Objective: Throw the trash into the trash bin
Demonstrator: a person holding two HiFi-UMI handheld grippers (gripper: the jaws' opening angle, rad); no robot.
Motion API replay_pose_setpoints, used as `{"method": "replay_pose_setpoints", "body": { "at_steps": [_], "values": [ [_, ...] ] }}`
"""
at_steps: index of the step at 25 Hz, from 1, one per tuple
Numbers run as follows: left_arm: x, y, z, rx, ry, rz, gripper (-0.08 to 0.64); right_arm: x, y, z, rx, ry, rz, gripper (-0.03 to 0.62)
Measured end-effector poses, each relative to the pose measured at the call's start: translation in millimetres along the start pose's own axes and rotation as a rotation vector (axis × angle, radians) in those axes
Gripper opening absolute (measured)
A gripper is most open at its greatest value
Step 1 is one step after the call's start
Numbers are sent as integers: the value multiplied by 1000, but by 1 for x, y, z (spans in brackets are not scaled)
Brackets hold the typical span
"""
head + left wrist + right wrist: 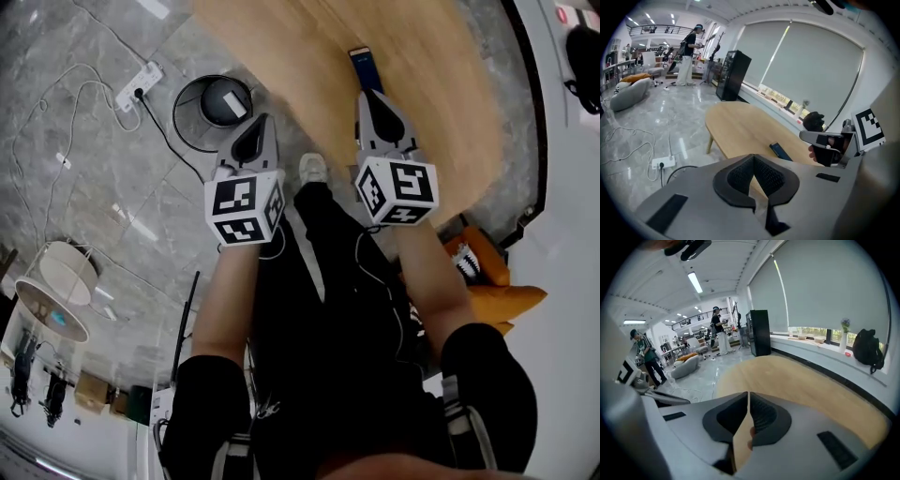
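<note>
With both jaws shut and empty, the bin (223, 101) stood on the floor just beyond the left gripper (261, 122), farther from the right gripper (367, 97).

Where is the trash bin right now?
In the head view the trash bin sits on the grey floor, just left of the wooden table, beyond the left gripper.

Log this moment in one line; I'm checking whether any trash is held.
left gripper: shut, empty | right gripper: shut, empty, over table edge | trash bin: on floor beside table | trash: none seen
</note>
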State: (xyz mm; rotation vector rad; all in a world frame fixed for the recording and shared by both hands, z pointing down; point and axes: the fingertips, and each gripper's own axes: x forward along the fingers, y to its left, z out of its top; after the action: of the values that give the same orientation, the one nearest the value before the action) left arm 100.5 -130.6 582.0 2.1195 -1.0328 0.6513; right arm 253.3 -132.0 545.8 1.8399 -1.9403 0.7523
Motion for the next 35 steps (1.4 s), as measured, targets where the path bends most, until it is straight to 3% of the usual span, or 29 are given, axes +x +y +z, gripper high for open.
{"method": "replay_pose_setpoints", "body": {
  "at_steps": [1, 3, 4, 9, 17, 27, 30, 35],
  "values": [
    [5, -11, 1, 8, 1, -8, 12, -2, -10, -2, -25, 3, -4, 16],
    [13, -29, -1, 21, 6, -17, 12, -3, -26, -9, -70, 18, 5, 132],
    [17, -36, -2, 28, 11, -20, 12, -3, -33, -13, -82, 30, 11, 160],
    [29, -56, -4, 51, 25, -20, 12, 8, -55, -33, -146, 100, 18, 199],
    [30, -60, -20, 51, 51, 19, 12, 39, -70, -76, -216, 240, 41, 218],
    [28, -49, -37, 29, 68, 49, 12, 68, -81, -120, -170, 390, 53, 214],
    [26, -46, -36, 22, 63, 54, 12, 65, -80, -114, -150, 369, 70, 206],
    [19, -42, -28, 17, 44, 56, 12, 38, -57, -69, -167, 243, 67, 206]
  ]
}}
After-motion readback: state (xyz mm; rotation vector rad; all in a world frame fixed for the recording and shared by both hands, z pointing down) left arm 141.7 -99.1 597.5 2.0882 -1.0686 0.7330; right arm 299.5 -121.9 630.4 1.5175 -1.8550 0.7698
